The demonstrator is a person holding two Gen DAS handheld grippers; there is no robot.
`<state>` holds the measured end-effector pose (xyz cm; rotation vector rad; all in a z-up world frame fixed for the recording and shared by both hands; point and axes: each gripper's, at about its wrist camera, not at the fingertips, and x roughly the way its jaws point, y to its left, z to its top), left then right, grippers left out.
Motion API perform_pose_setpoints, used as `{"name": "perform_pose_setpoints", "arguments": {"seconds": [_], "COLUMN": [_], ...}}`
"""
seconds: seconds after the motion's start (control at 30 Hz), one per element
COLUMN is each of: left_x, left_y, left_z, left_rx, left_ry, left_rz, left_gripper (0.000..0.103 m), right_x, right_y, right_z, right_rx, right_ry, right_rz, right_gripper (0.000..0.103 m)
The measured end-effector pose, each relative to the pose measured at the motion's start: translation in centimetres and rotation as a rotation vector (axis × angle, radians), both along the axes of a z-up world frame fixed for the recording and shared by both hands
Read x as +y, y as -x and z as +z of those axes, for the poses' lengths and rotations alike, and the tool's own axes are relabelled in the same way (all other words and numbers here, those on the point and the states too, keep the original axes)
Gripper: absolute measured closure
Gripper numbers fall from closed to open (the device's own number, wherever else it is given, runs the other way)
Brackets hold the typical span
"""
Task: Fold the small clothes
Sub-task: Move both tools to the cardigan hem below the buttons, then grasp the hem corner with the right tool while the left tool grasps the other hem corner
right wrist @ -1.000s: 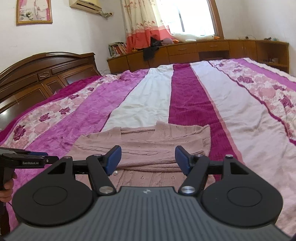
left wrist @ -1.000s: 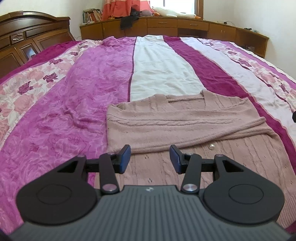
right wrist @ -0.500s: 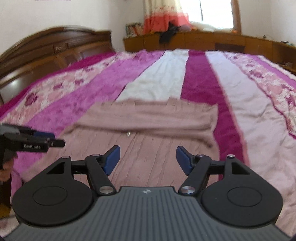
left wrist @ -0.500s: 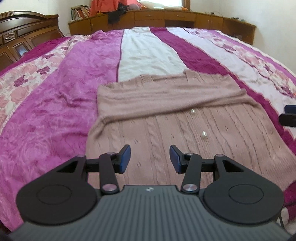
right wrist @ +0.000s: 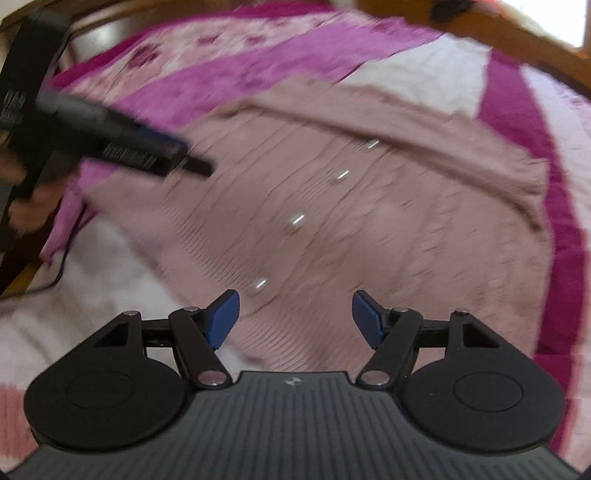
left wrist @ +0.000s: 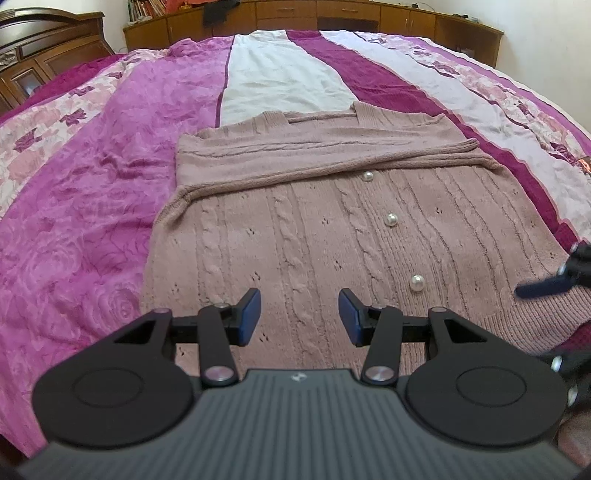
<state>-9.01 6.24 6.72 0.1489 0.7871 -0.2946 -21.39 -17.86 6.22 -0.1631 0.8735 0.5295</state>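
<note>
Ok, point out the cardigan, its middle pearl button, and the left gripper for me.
cardigan (left wrist: 295,236), left wrist view, on the cable-knit front panel.
pearl button (left wrist: 390,220), left wrist view, on the bead's centre.
left gripper (left wrist: 299,317), left wrist view, midway between the open jaws.

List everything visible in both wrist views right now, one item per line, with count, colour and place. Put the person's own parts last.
cardigan: one, dusty pink cable knit, flat on the bed, sleeves folded across its chest
pearl buttons: three clear in the left wrist view, white, down the cardigan front; the blurred right view shows four streaks
bedspread: one, purple, magenta, white and floral stripes, under the cardigan
headboard: one, dark wood, far left
cabinets: one low run, brown wood, along the far wall
dark garment: one, black, draped on the cabinets
left claw: one, black with blue pads, open, over the cardigan's lower part
right claw: one, black with blue pads, open, over the hem
hand: one, holding the left claw
</note>
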Motion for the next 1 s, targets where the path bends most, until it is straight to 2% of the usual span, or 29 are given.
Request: {"name": "perform_pose_setpoints", "arguments": {"seconds": [0.13, 0.27, 0.43, 0.5, 0.57, 0.6, 0.67, 0.73, 0.9, 0.97, 1.0], "left_x": [0.0, -0.2, -0.3, -0.3, -0.3, -0.4, -0.5, -0.5, -1.0, -1.3, -1.5], "left_y": [-0.1, 0.0, 0.2, 0.3, 0.3, 0.4, 0.5, 0.6, 1.0, 1.4, 1.6], "left_z": [-0.1, -0.3, -0.5, -0.5, -0.6, -0.6, -0.7, -0.9, -1.6, -1.8, -1.9], "left_rx": [0.007, 0.012, 0.018, 0.021, 0.024, 0.025, 0.030, 0.044, 0.078, 0.076, 0.072], "left_ry": [0.006, 0.007, 0.008, 0.009, 0.009, 0.008, 0.009, 0.024, 0.033, 0.019, 0.012], "left_rz": [-0.001, -0.007, -0.015, -0.019, -0.026, -0.029, -0.039, -0.054, -0.105, -0.127, -0.139], "left_gripper": [0.055, 0.055, 0.055, 0.055, 0.055, 0.055, 0.055, 0.054, 0.053, 0.042, 0.041], "right_x": [1.6, 2.5, 3.4, 3.7, 3.5, 3.4, 3.0, 2.3, 1.2, 0.9, 0.7], "right_y": [0.0, -0.5, -0.8, -0.9, -1.0, -1.2, -1.2, -1.4, -1.6, -1.7, -1.7], "right_z": [-1.8, -3.6, -4.5, -4.8, -5.3, -5.3, -5.2, -4.9, -4.2, -3.7, -3.5], "right_rx": [0.065, 0.121, 0.094, 0.073, 0.048, 0.041, 0.026, 0.010, -0.024, -0.038, -0.039], "right_ry": [0.080, 0.150, 0.196, 0.216, 0.233, 0.225, 0.200, 0.161, 0.067, 0.033, 0.019], "right_rz": [0.080, 0.074, 0.053, 0.034, 0.023, 0.020, -0.001, -0.035, -0.111, -0.128, -0.131], "right_gripper": [0.029, 0.029, 0.031, 0.040, 0.057, 0.062, 0.087, 0.093, 0.095, 0.095, 0.095]}}
